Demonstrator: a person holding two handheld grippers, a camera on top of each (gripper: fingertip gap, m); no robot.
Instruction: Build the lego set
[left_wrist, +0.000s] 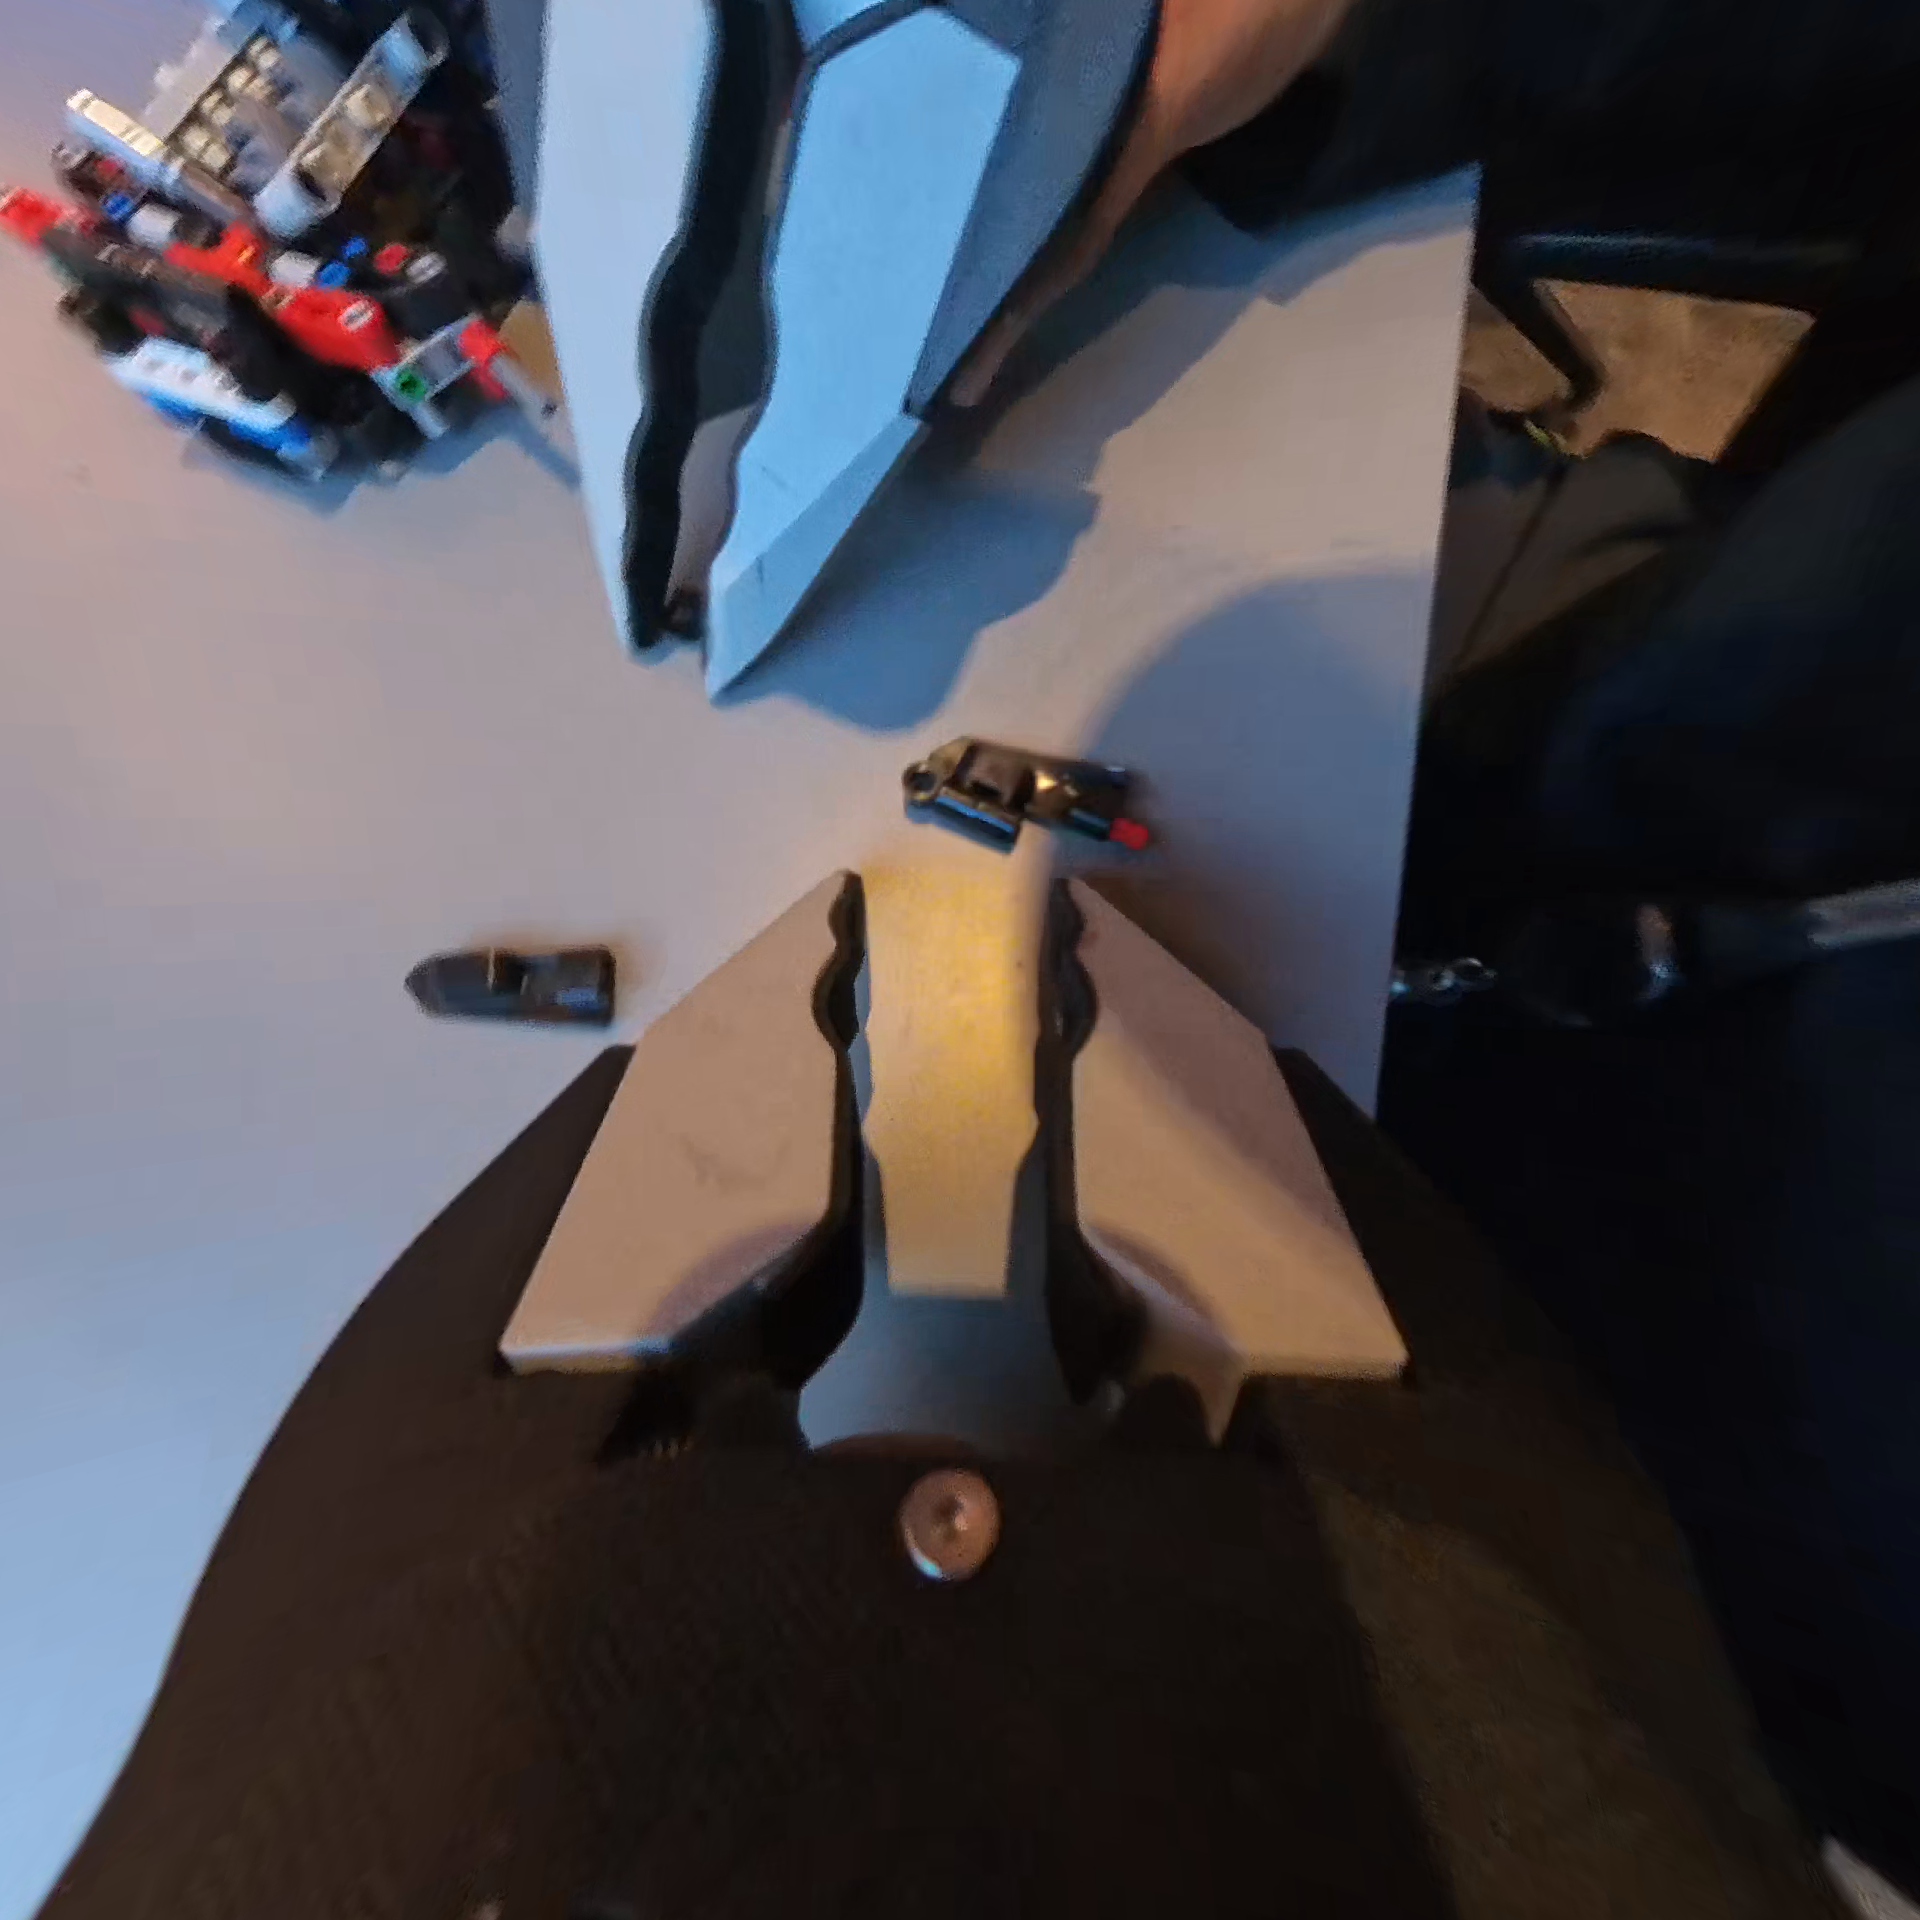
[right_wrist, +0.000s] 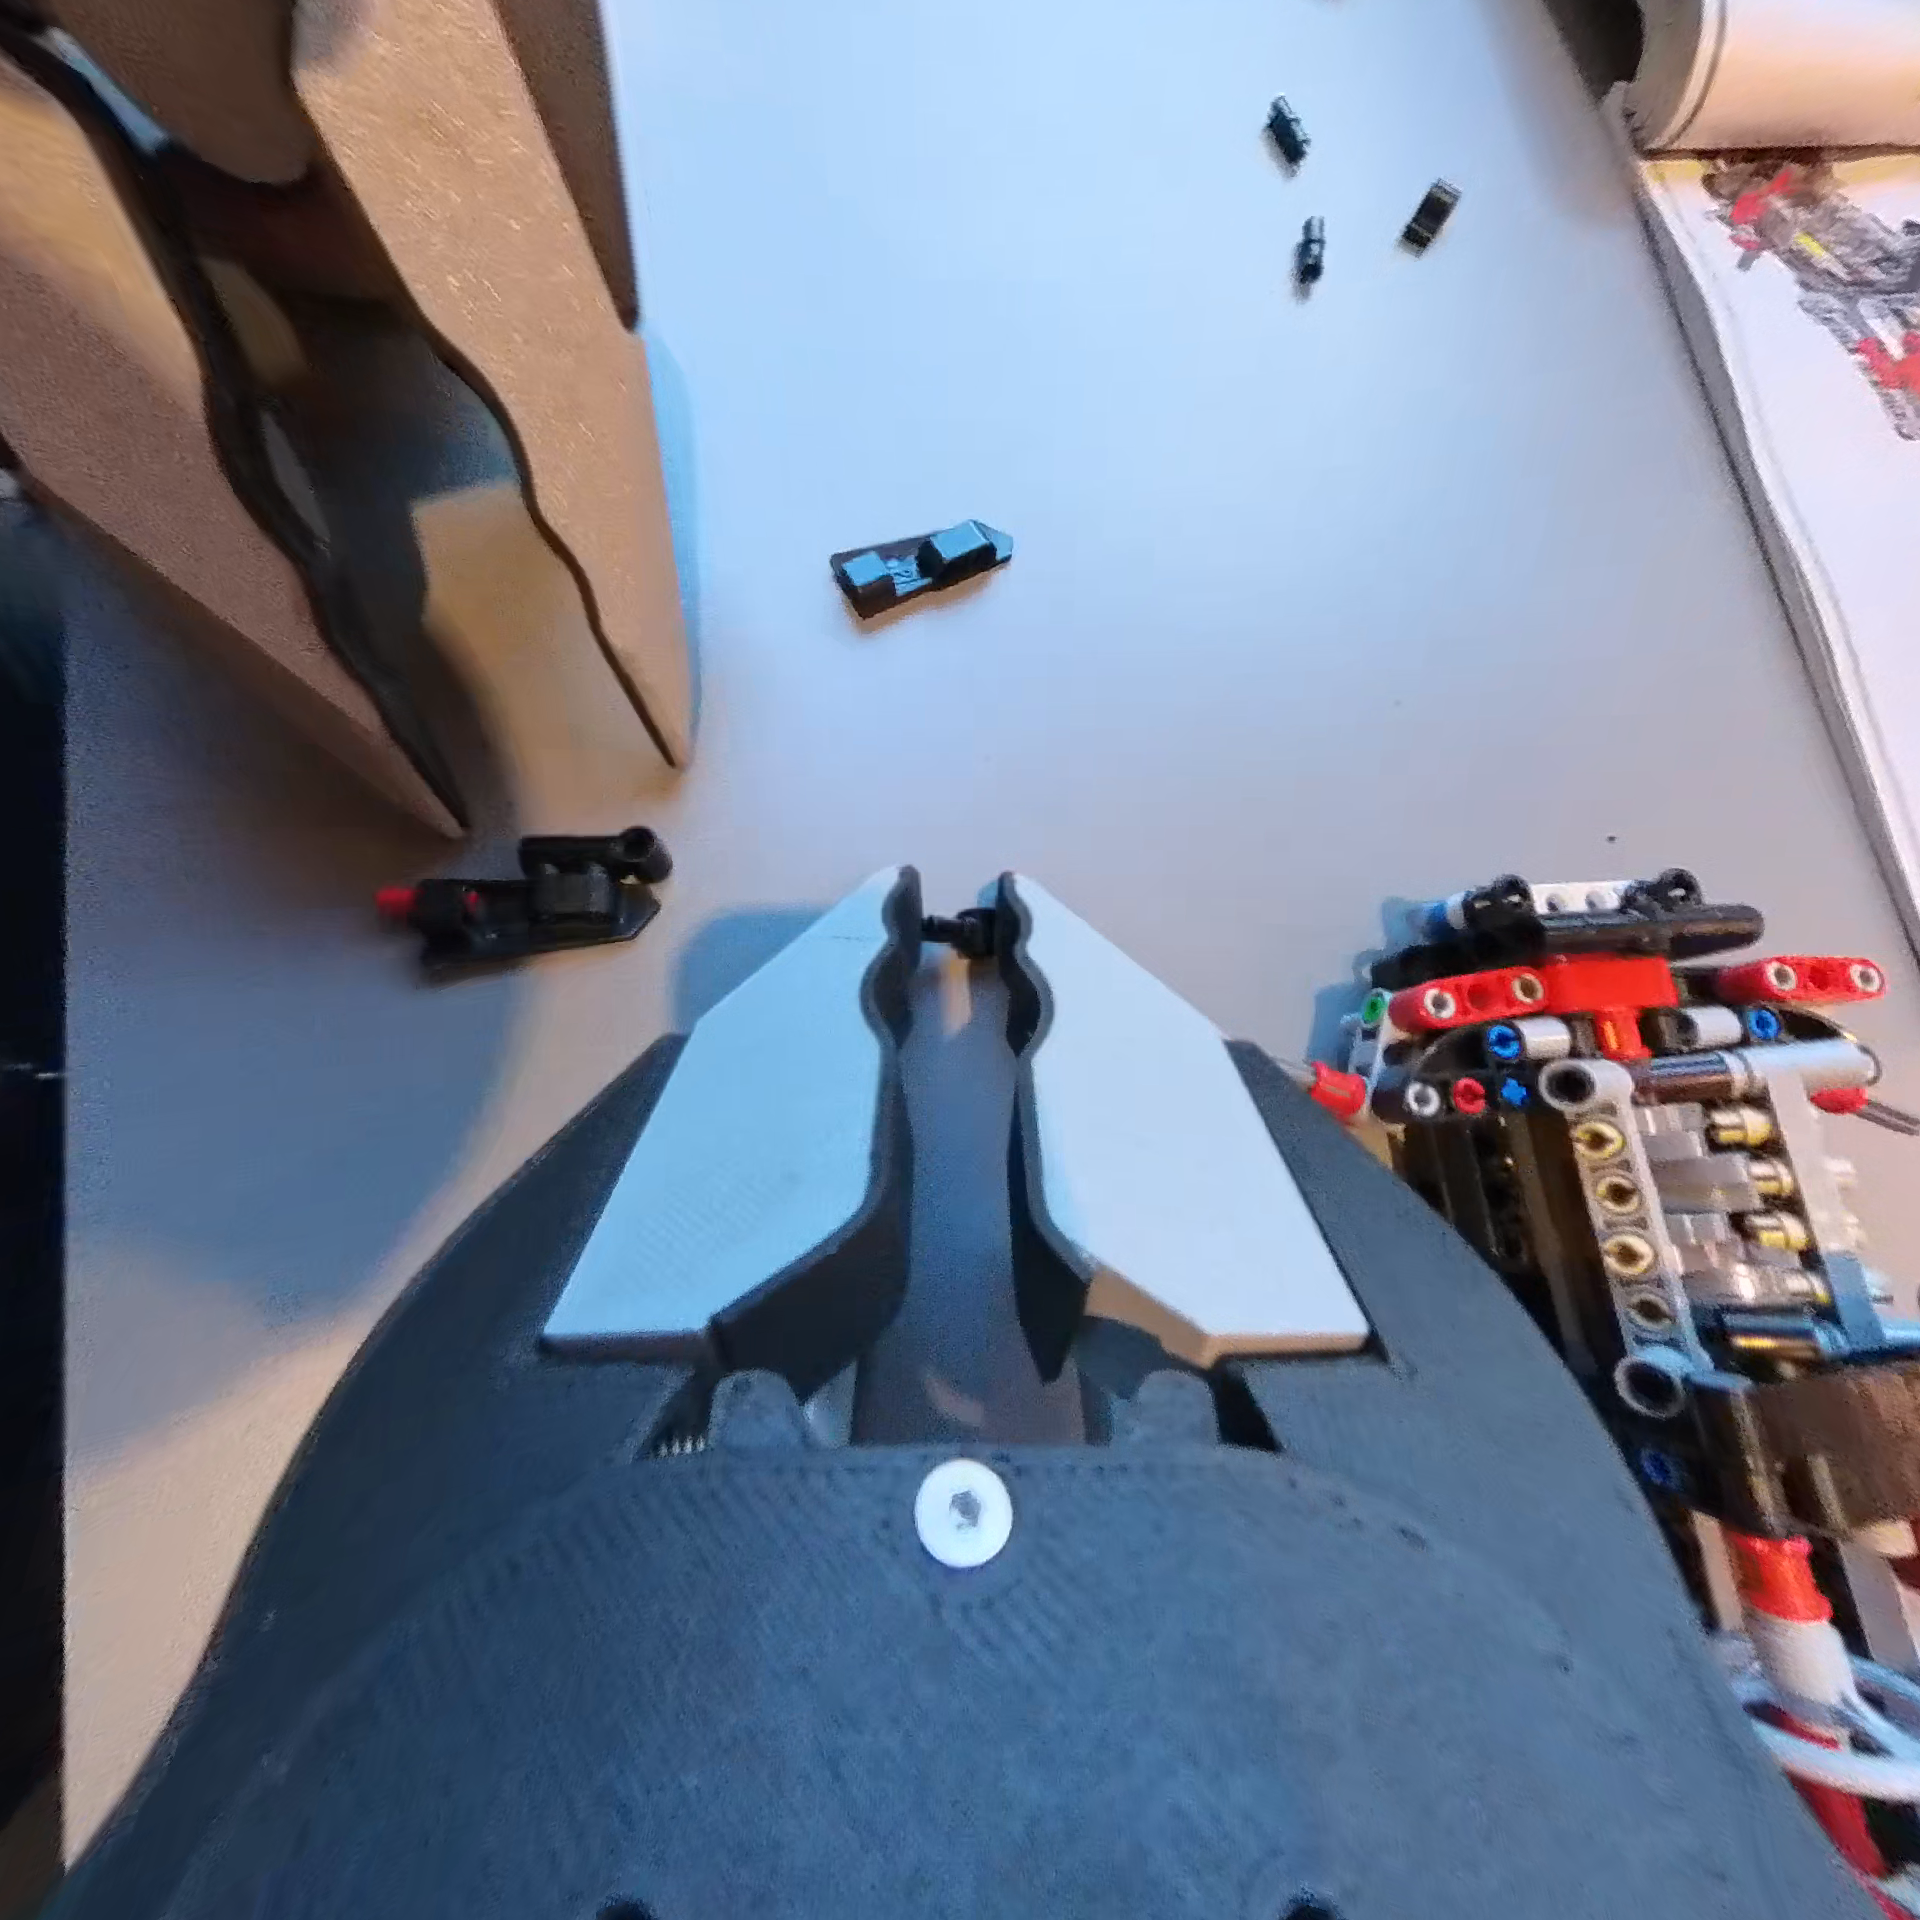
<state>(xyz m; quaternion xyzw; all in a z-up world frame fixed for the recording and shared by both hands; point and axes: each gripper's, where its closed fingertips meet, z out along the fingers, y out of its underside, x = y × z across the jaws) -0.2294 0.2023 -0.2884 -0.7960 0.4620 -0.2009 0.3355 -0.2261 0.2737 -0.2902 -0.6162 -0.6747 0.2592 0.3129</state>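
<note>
While the left gripper (left_wrist: 956, 894) hangs released over the white table (left_wrist: 260, 1039), its jaws stand well apart with nothing between them. Just beyond its tips lies a small black sub-assembly with a red pin (left_wrist: 1023, 795); a flat black piece (left_wrist: 514, 982) sits off to its left, and the partly built model (left_wrist: 249, 281) far ahead on that side. The right gripper (left_wrist: 717, 592) hangs opposite, its tips pointing back toward the left one.

From the right wrist, the right gripper (right_wrist: 961, 914) is nearly closed, pinching a small black connector pin (right_wrist: 954, 925) at its very tips. The sub-assembly (right_wrist: 530, 894) lies ahead to its left, the flat piece (right_wrist: 920, 566) farther ahead, the model (right_wrist: 1621, 1122) close on its right, loose black pins (right_wrist: 1309, 249) far ahead.

Judging by this, the pin goes into the sub-assembly next: the left gripper should steady that piece first, and the pin should be lined up squarely with its hole before pressing.
</note>
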